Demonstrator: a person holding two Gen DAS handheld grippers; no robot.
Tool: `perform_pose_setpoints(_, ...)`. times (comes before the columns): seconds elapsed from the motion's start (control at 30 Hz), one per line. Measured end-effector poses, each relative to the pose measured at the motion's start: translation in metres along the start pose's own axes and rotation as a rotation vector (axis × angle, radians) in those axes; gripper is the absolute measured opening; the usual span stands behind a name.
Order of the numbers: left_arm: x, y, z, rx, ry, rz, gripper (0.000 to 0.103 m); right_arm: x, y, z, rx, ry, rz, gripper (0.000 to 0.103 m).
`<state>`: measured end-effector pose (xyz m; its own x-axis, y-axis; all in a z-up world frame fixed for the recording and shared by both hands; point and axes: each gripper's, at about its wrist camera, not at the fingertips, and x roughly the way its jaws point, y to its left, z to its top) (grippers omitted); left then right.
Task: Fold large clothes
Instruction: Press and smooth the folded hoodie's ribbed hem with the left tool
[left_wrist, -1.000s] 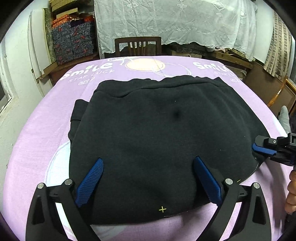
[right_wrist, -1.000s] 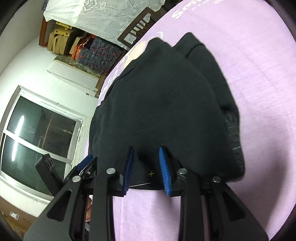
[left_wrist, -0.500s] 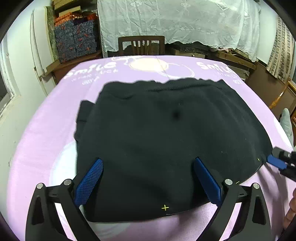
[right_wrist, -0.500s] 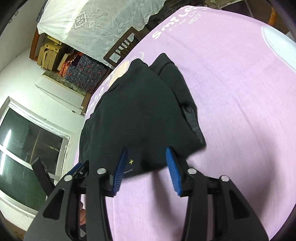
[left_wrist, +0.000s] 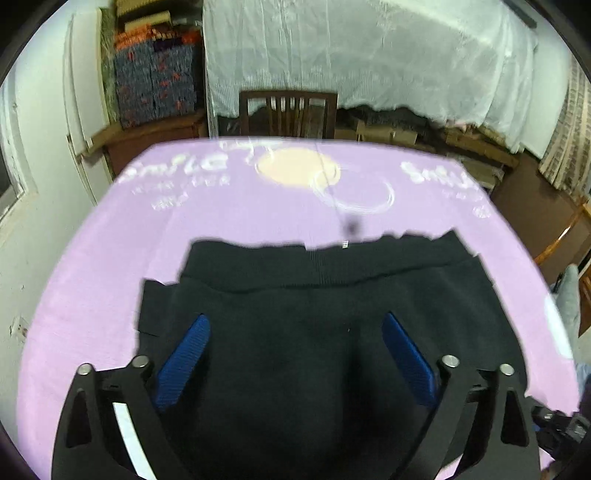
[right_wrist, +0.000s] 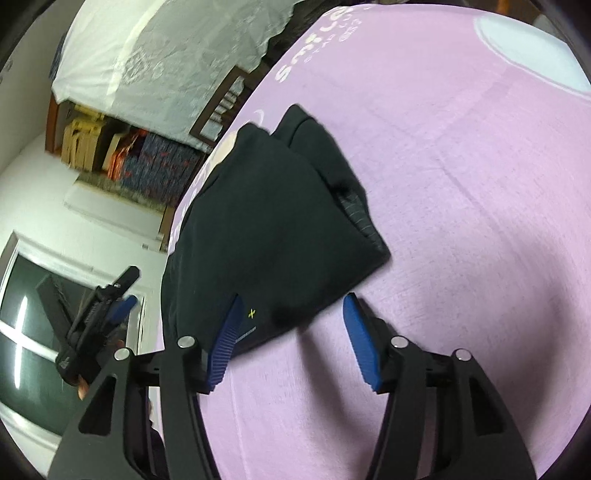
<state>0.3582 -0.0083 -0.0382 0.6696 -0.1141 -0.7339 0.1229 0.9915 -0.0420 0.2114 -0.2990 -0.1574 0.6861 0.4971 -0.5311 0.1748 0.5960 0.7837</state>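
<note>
Garment (left_wrist: 325, 332) lies on table (left_wrist: 110, 240), chair (left_wrist: 288, 114) behind

Black grippers (left_wrist: 295, 354) — blue ribbed pads (right_wrist: 360, 345), silver screws.

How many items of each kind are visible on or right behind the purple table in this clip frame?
Folded black fabric garment: 1
Purple printed tablecloth: 1
Dark wooden slat-back chair: 1
Black two-finger grippers with blue pads: 2, left gripper and right gripper, both open
Total: 5
</note>
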Motion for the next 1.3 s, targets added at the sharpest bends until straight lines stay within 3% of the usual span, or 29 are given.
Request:
perform_pose_setpoints(0.13, 0.040, 0.005, -0.012, -0.014, 0.082, 0.005, 0.090, 0.000, 0.002, -0.005, 0.055, -0.047, -0.029, 0.056)
perform_pose_setpoints(0.27, 0.042, 0.000, -0.020, 0.039, 0.025, 0.047, 0.091, 0.000, 0.003, -0.007, 0.099, -0.082, -0.041, 0.056)
perform_pose_setpoints(0.4, 0.046, 0.004, -0.018, 0.026, 0.038, 0.035, 0.093, 0.001, 0.004, -0.008, 0.125, -0.109, -0.054, 0.056)
perform_pose_setpoints(0.57, 0.040, 0.007, 0.000, -0.016, 0.052, -0.033, 0.088, 0.007, 0.006, 0.001, 0.114, -0.134, -0.062, 0.056)
perform_pose_setpoints(0.67, 0.049, -0.001, 0.006, -0.011, 0.063, -0.035, 0.088, 0.011, 0.006, 0.010, 0.108, -0.150, -0.065, 0.056)
perform_pose_setpoints(0.8, 0.069, -0.002, 0.002, -0.016, 0.060, -0.041, 0.097, 0.014, 0.007, 0.012, 0.088, -0.157, -0.071, 0.056)
perform_pose_setpoints(1.0, 0.070, -0.003, 0.002, -0.018, 0.064, -0.040, 0.098, 0.022, 0.015, 0.010, 0.071, -0.153, -0.073, 0.059)
perform_pose_setpoints(1.17, 0.070, -0.002, 0.001, -0.017, 0.058, -0.042, 0.098, 0.052, 0.029, 0.035, 0.043, -0.182, -0.083, 0.059)
perform_pose_setpoints(1.3, 0.072, -0.005, 0.001, -0.011, 0.061, -0.027, 0.100, 0.059, 0.039, 0.027, -0.056, -0.214, -0.134, 0.048)
